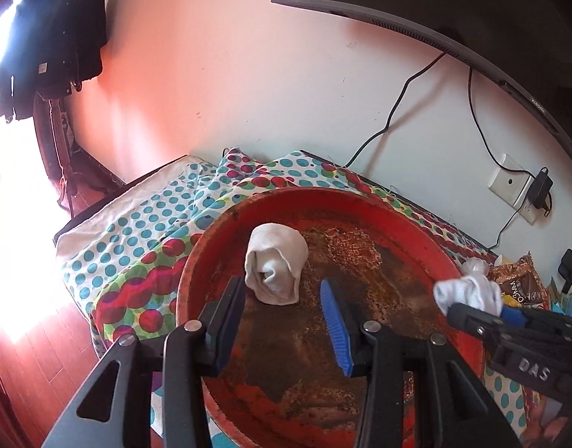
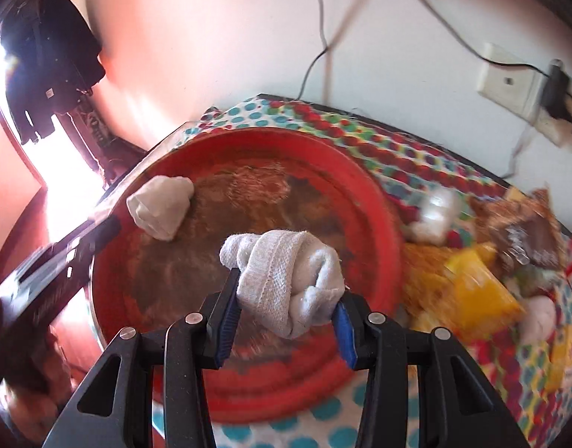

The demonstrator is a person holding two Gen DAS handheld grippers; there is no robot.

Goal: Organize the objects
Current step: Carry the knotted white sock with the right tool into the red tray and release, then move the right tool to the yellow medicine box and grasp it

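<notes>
A round red tray (image 1: pixel 416 231) with a worn brown floor lies on a dotted cloth. One rolled white sock (image 1: pixel 276 265) rests in its far left part, also seen in the right wrist view as the sock (image 2: pixel 160 205). My left gripper (image 1: pixel 282 291) hangs over the tray just short of that sock, open, with nothing pressed between its pads. My right gripper (image 2: pixel 286 298) is shut on a second rolled white sock (image 2: pixel 286 280) above the tray (image 2: pixel 360 186). From the left wrist view, the right gripper (image 1: pixel 472 311) and its sock (image 1: pixel 469 291) come in at the tray's right rim.
Right of the tray lie another white sock (image 2: pixel 435 212), a brown snack packet (image 2: pixel 525 231) and a yellow packet (image 2: pixel 476 283) on the dotted cloth (image 1: pixel 136 231). A wall socket with a plugged adapter (image 1: pixel 540 186), cables and a monitor (image 1: pixel 472 18) are behind. The table's left edge drops to a wooden floor.
</notes>
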